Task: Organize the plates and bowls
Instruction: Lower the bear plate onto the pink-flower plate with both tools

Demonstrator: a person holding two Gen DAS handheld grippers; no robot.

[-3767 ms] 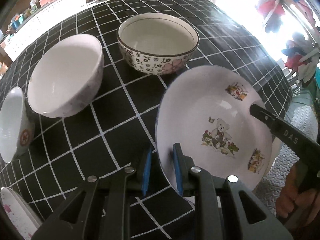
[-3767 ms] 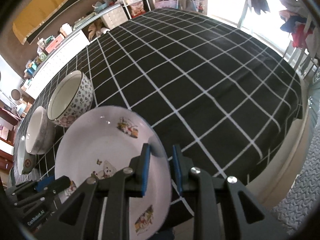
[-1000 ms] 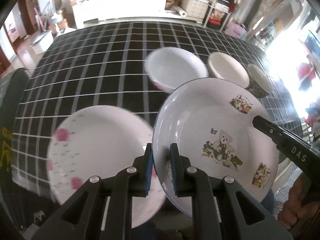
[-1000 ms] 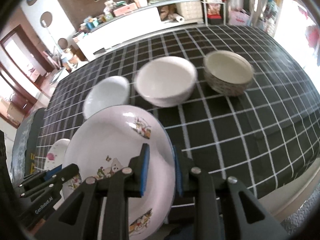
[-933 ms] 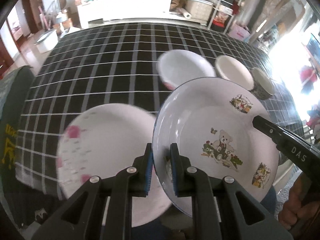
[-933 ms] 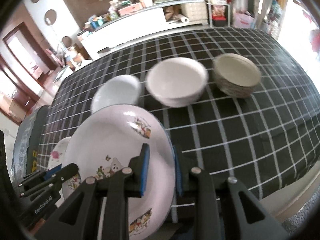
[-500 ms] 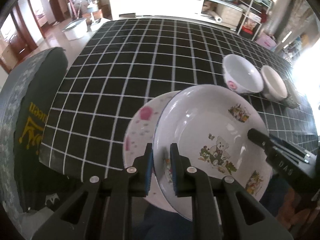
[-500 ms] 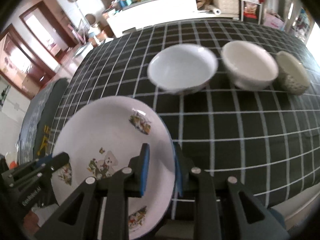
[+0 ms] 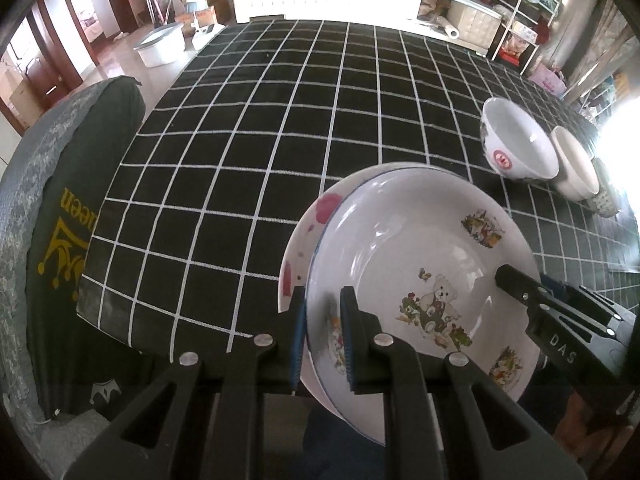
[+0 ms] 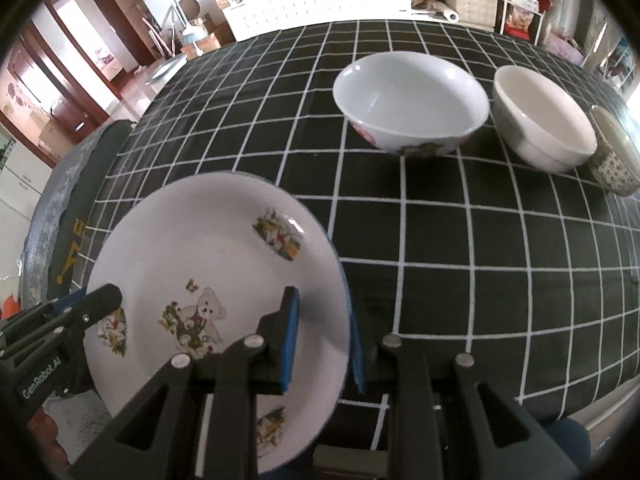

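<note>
A white plate with a teddy-bear print is held by both grippers. My left gripper is shut on its left rim. My right gripper stands around its right rim with the jaws a little apart. The bear plate sits over a white plate with pink flowers, which lies at the table's near edge and is mostly hidden. Three bowls stand in a row on the right: a white bowl with a red mark, a plain white bowl and a floral bowl.
The table has a black cloth with a white grid. A chair draped in dark green fabric with yellow print stands at the table's left end. Shelves and cabinets line the far wall.
The bear plate has moved left along the table, away from the bowls, and now sits over the pink-flower plate. My right gripper's jaws have parted a little at the rim.
</note>
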